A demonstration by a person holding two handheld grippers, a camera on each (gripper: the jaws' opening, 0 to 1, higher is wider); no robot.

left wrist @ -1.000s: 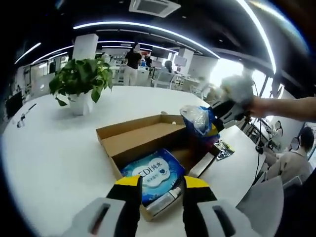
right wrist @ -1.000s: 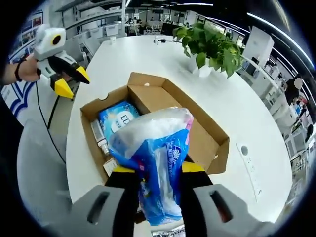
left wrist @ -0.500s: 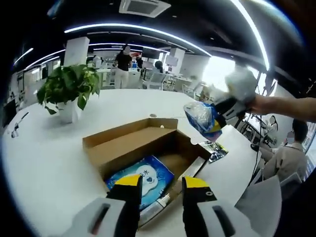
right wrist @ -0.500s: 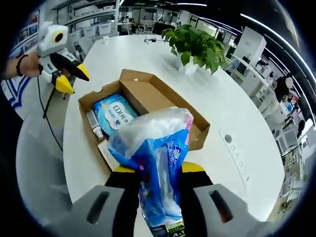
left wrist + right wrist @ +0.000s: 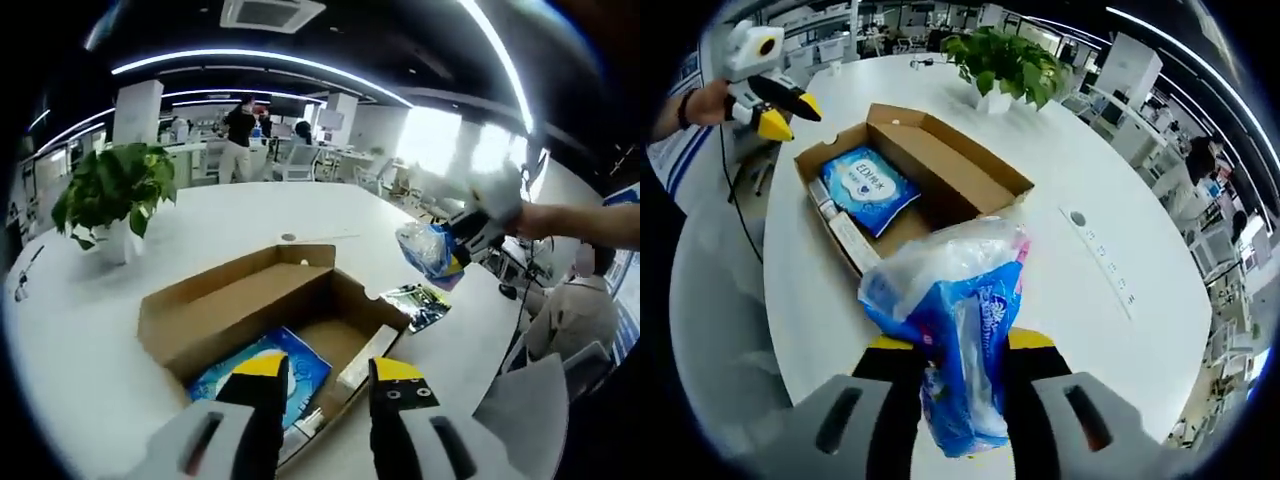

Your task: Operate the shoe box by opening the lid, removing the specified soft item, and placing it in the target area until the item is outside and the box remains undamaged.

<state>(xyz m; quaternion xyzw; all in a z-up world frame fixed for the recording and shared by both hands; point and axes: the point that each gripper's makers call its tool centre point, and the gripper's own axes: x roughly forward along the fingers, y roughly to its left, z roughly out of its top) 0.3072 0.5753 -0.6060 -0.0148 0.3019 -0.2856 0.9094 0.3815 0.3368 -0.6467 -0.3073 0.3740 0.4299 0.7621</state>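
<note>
Right hand-held gripper (image 5: 958, 350) clamps a blue-and-clear plastic pack (image 5: 955, 330), held above the white table (image 5: 1080, 300), outside the open shoe box (image 5: 940, 165) at eleven o'clock. Left hand-held gripper (image 5: 320, 372) hangs with jaws apart and empty over the box, blue wipes pack (image 5: 262, 368) inside.

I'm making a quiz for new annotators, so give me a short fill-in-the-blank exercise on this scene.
1. The right gripper is shut on a blue and clear plastic ____.
2. The brown cardboard shoe box lies open on the ____ round table.
3. Inside the box lies a blue ____ of wipes.
4. Beyond the box stands a green potted ____.

Missing words: bag; white; pack; plant
</note>
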